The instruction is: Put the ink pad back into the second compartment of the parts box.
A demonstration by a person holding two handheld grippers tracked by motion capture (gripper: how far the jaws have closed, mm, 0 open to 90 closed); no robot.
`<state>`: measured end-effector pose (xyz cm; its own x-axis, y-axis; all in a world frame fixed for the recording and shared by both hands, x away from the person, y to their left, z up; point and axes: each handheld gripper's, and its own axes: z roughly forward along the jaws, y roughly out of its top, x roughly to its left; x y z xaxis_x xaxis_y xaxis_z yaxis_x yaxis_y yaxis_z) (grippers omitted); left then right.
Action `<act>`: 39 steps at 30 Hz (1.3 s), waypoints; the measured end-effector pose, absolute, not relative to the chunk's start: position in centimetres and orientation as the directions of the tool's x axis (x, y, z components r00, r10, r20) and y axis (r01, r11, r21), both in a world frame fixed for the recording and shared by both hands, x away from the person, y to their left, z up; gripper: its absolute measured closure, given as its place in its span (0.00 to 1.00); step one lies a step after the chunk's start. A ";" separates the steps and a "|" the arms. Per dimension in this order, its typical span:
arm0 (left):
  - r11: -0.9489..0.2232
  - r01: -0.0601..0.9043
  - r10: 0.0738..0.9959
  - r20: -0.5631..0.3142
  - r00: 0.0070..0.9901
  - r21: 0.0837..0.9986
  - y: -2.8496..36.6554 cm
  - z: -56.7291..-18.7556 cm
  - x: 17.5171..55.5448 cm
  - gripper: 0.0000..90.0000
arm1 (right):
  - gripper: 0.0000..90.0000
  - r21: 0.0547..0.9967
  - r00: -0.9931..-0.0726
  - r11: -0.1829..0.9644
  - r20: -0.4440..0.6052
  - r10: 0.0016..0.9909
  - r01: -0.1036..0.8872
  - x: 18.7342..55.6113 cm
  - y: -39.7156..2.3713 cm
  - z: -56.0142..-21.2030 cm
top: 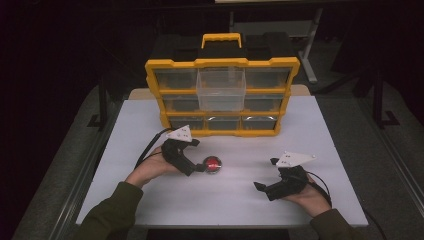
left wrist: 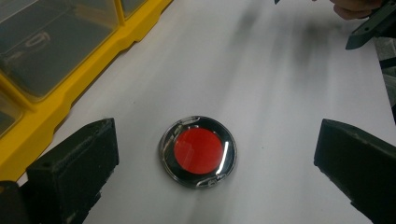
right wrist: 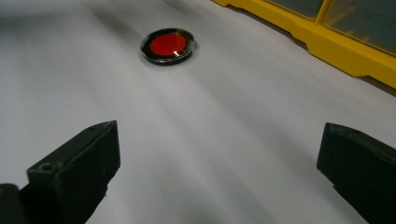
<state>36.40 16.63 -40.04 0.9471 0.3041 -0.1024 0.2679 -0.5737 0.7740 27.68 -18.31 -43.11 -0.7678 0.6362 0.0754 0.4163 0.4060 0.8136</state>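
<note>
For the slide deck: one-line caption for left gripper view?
Open left tongs straddle a round red-centred disc lying beside the yellow organizer.

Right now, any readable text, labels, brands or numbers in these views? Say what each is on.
None readable.
Red disc: plain red face in a shiny rim, no print visible.
Yellow organizer: no legible brand or label; its clear drawers show faint shapes in the left gripper view, too blurred to read.
Grey plates on the left gripper and right gripper: only small dots, no characters.

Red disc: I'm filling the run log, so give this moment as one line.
left gripper open around red disc | right gripper open, apart | organizer drawer out
</note>
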 end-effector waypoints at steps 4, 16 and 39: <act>-0.577 0.265 0.297 -0.104 0.949 0.772 16.2 -40.1 36.6 0.00 | 0.00 0.813 -0.768 0.406 0.076 0.636 0.417 27.6 -18.3 -43.1; -0.580 0.255 0.277 -0.107 0.955 0.774 15.0 -40.1 37.1 0.00 | 0.00 0.814 -0.767 0.402 0.078 0.637 0.418 27.6 -18.3 -43.1; -0.619 0.231 0.249 -0.092 0.964 0.751 13.2 -40.9 38.6 0.00 | 0.00 0.817 -0.767 0.399 0.081 0.637 0.417 27.7 -18.3 -43.1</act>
<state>38.60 13.18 -40.94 0.9641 0.2491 -0.0920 0.2315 -0.6186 0.7508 27.65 -18.31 -43.12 -0.7668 0.6368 0.0809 0.4174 0.3988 0.8166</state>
